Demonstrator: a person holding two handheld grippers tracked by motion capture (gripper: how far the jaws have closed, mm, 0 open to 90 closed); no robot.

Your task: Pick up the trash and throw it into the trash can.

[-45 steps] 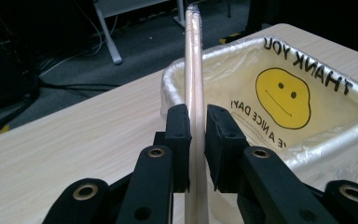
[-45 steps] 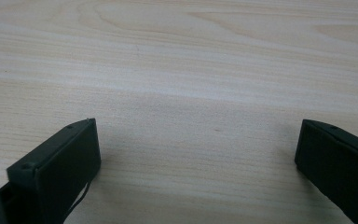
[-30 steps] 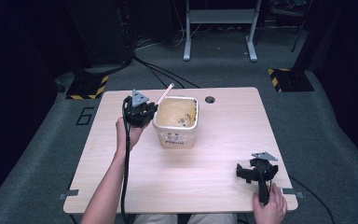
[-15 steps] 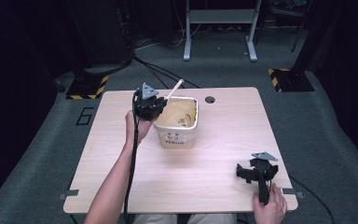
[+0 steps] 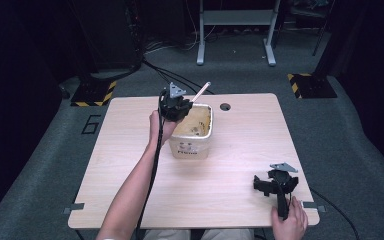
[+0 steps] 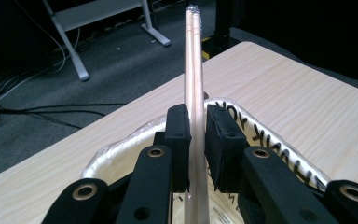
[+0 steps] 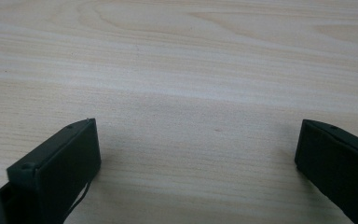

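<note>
Two grippers: nearest, the right gripper [image 5: 275, 182] rests on the table [image 5: 240, 150] at its near right corner, jaws spread wide, empty. Farther back, the left gripper [image 5: 176, 106] pinches wrapped chopsticks [image 6: 194, 70] over the noodle cup's [image 5: 192, 131] rim.

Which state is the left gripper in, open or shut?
Shut. In the left gripper view, the left gripper has its fingers pressed on a pair of chopsticks above the tub.
</note>
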